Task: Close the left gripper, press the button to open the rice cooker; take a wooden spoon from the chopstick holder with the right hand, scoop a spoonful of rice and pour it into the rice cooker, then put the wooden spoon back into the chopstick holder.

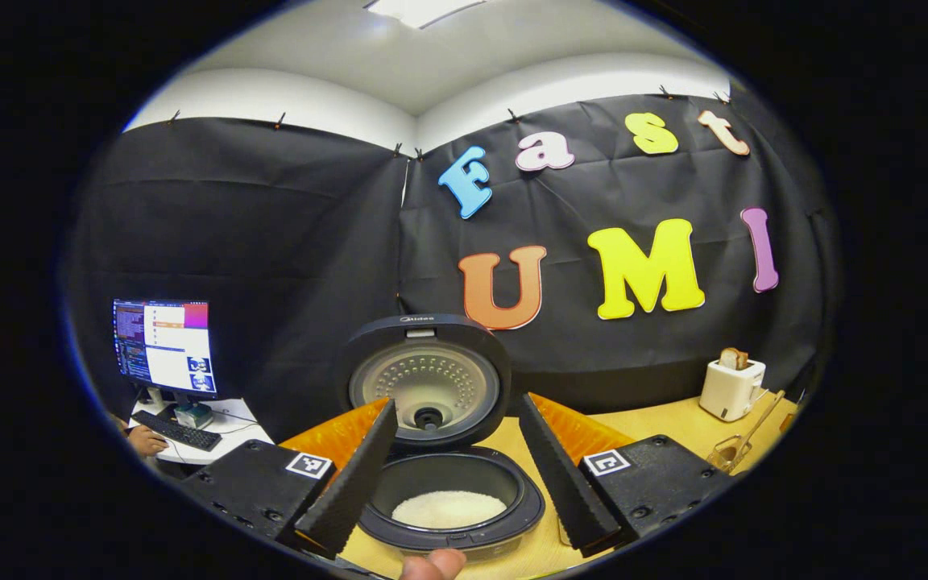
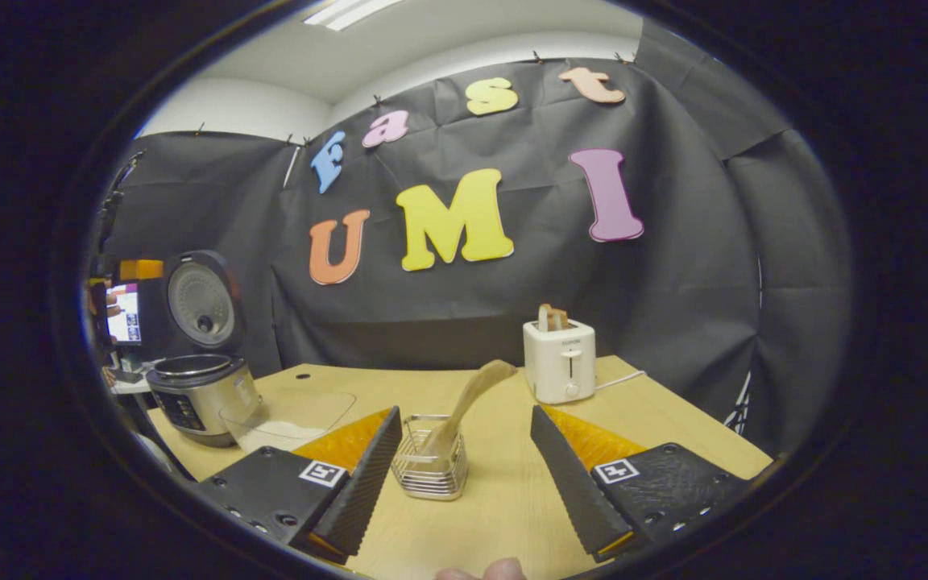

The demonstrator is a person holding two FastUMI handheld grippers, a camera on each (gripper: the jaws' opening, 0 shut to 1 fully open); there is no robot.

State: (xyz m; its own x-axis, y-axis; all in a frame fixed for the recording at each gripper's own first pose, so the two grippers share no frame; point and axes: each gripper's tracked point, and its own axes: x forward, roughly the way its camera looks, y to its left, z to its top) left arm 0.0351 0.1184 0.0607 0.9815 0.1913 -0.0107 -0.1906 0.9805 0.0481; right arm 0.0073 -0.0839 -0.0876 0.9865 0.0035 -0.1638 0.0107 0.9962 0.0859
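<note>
Stood open on the counter (image 2: 512, 499): cooker (image 1: 440, 483), lid (image 1: 424, 379) up, rice (image 1: 448, 509) inside. Leaned in the holder (image 2: 430, 463): spoon (image 2: 468, 399). Hovered with jaws spread, pinching nothing: left gripper (image 1: 456, 475), right gripper (image 2: 464, 483). Behind: toaster (image 2: 559, 361).

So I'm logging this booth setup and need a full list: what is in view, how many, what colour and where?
rice cooker: one, dark lid raised, silver body, white rice in the pot, table's left end
clear container: one, holds white rice, beside the cooker
chopstick holder: one, wire metal, mid-table
wooden spoon: one, light wood, leaning in the holder
toaster: one, white, bread in it, table's back
table: one, light wood
monitor: one, lit, on a desk left of the booth
keyboard: one, black, same desk
left gripper: open, over the cooker
right gripper: open, facing the holder
</note>
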